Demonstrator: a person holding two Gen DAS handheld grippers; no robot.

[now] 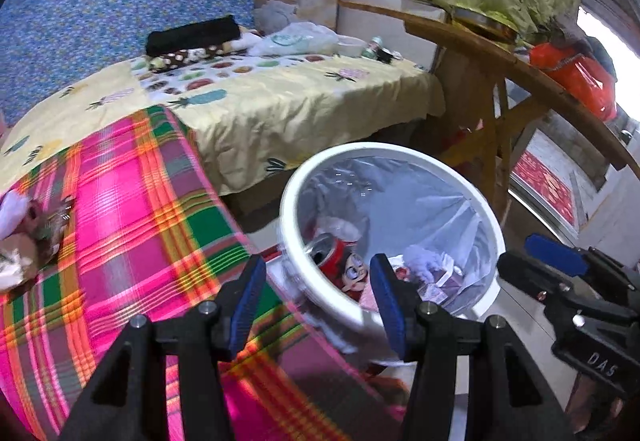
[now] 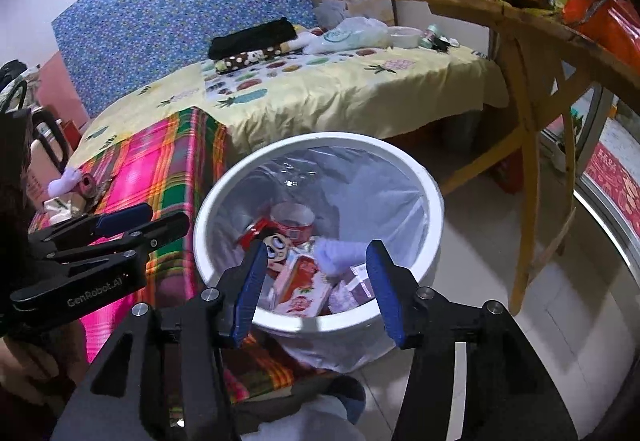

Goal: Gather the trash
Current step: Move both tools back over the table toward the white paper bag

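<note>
I am holding the right tool (image 2: 316, 291) open and empty just above the round white lined plastic bin (image 2: 224, 193), where trash is piling below. My left tool (image 1: 316, 301), also open, is angling toward crumpled scraps (image 1: 24, 237) on the plaid bedcover (image 1: 152, 201).

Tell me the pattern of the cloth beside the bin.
Pink, green and orange plaid cloth, clearest in the left wrist view.

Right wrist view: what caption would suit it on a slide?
Right gripper open and empty above the white lined trash bin, which holds a red can and cartons.
</note>
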